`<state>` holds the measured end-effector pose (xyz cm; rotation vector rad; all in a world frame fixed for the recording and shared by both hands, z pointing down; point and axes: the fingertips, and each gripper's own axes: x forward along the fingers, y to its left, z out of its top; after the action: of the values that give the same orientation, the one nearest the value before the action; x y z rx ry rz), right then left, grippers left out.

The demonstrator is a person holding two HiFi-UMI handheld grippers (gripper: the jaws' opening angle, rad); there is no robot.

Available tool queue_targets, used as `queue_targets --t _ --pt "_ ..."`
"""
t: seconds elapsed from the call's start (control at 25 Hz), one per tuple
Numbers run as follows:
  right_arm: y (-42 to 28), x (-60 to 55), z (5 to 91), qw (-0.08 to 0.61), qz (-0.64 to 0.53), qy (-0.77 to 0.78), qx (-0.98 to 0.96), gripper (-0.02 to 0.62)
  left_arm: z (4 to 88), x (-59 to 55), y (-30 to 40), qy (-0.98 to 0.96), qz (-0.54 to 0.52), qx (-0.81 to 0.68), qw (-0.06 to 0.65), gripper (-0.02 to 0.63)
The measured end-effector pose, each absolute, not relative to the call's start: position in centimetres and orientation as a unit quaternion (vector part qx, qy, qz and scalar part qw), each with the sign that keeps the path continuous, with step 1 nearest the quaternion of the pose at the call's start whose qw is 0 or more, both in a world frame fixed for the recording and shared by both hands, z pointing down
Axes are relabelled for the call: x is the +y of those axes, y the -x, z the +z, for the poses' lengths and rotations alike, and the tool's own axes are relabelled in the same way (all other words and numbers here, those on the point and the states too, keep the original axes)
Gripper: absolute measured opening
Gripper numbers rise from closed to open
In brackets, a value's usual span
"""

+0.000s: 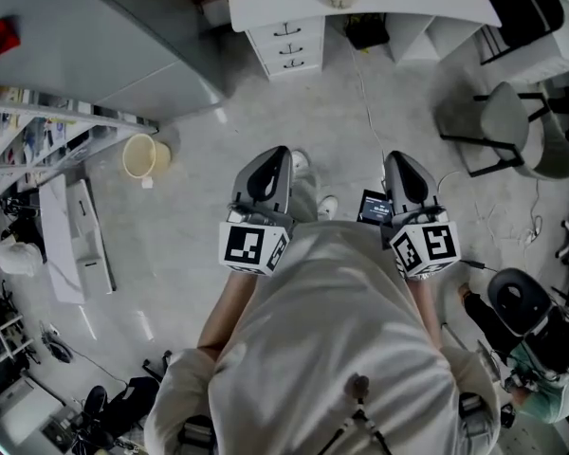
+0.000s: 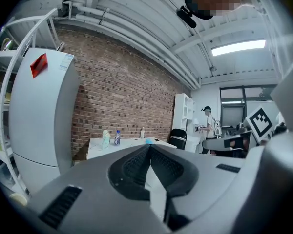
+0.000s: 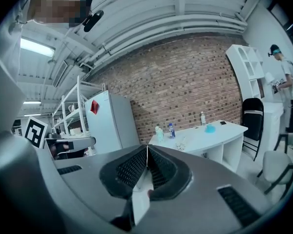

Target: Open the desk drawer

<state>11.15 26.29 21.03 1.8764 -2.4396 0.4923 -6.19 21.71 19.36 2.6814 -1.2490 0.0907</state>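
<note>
left tongs point(image 1: 277, 153) + right tongs point(image 1: 395, 157): both pressed together, empty | white three-drawer stack point(image 1: 286, 50) well ahead, under white surface point(image 1: 408, 3) | stiff, probably slides easy, pinch the thin dark handle point(image 1: 286, 30)

White desk point(image 1: 427, 3), red-brown brick wall point(image 3: 185, 82)

Shirt point(image 1: 341, 349): pale beige, loose, with short sleeves.
Shoes point(image 1: 301, 162): white, seen between the two tools.
Left tool point(image 1: 277, 152): smooth grey shell that narrows to the tip, with black ribbed pads point(image 2: 136, 167) inside.
Right tool point(image 1: 398, 156): same grey shell and same black pads.
Marker cubes point(image 1: 254, 246): white with black square markers, one at each tool's rear.
Cables point(image 1: 360, 425): thin and black, on the shirt behind the tools.
</note>
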Motion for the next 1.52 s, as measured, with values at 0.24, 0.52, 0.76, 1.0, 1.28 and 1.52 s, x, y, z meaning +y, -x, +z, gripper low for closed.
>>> queue_targets --t 0.24,0.52,0.76,1.0,1.28,1.52 --pt "-12.7 21.9 22.1 0.028 0.168 -0.613 -0.772 0.026 21.3 16.3 3.8 -0.910 0.038 -0.400 0.103 0.008" --pt "-14.3 13.2 23.5 0.059 0.181 -0.611 -0.768 0.028 22.7 7.4 1.0 -0.915 0.042 -0.383 0.115 0.009" --pt "-13.7 6.2 22.9 0.057 0.173 -0.607 -0.774 0.028 23.8 1.8 1.4 -0.919 0.056 -0.375 0.112 0.009" --pt "-12.7 -0.8 24.7 0.045 0.194 -0.595 -0.778 0.028 26.1 -4.6 2.4 -0.912 0.073 -0.385 0.125 0.008" --pt "-11.5 -7.6 28.7 0.046 0.211 -0.568 -0.794 0.028 29.0 -10.0 2.3 -0.906 0.086 -0.397 0.118 0.008" --pt "-11.5 -11.6 35.0 0.054 0.230 -0.537 -0.810 0.028 34.5 -12.6 0.1 -0.899 0.124 -0.407 0.104 0.008"
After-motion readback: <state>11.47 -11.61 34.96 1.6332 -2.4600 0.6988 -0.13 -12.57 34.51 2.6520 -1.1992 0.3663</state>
